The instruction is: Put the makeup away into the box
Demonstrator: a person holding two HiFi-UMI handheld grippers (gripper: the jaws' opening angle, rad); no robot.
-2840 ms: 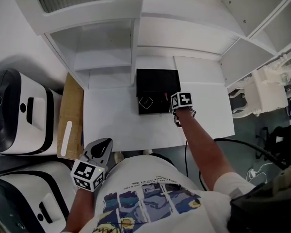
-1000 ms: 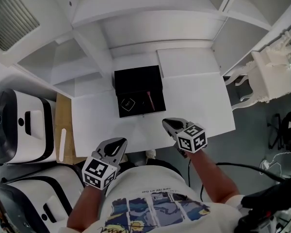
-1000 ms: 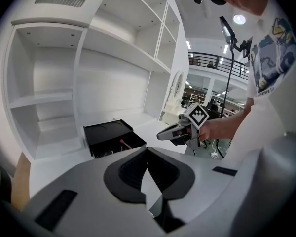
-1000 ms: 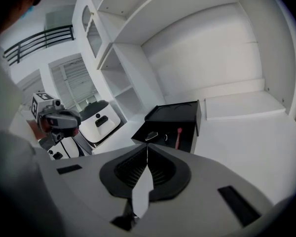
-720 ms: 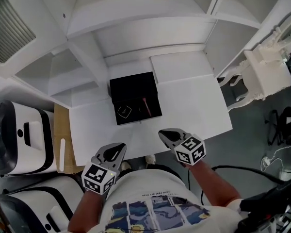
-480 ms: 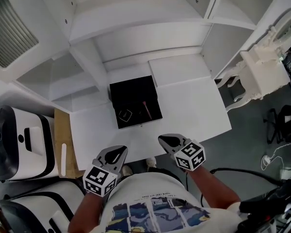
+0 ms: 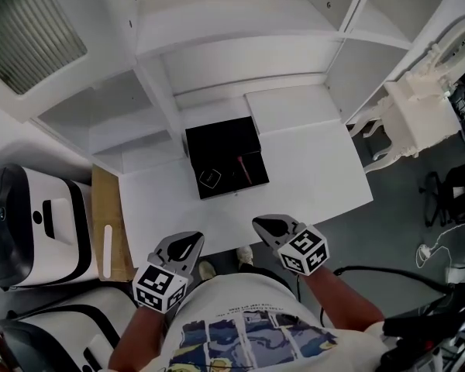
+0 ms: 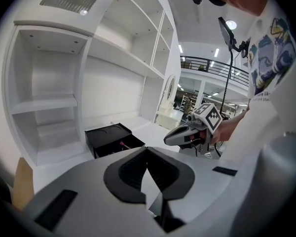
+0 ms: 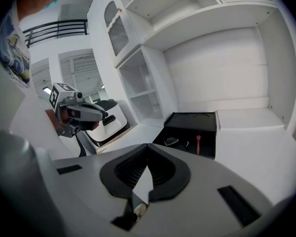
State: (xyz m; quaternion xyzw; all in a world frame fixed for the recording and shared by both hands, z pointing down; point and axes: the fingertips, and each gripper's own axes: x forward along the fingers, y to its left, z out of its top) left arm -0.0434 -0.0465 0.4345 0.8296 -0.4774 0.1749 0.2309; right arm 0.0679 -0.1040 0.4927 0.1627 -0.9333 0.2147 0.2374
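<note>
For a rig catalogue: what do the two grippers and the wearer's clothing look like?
Both the left gripper and right gripper have smooth grey shells tapering to black ribbed pads, each carrying a white cube with black square markers. The person wears a white T-shirt with a blue printed picture.

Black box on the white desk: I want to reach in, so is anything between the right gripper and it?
Nothing visible does. Only bare white desk lies between the shut right gripper and the open black rectangular box; the left gripper sits off to one side.
</note>
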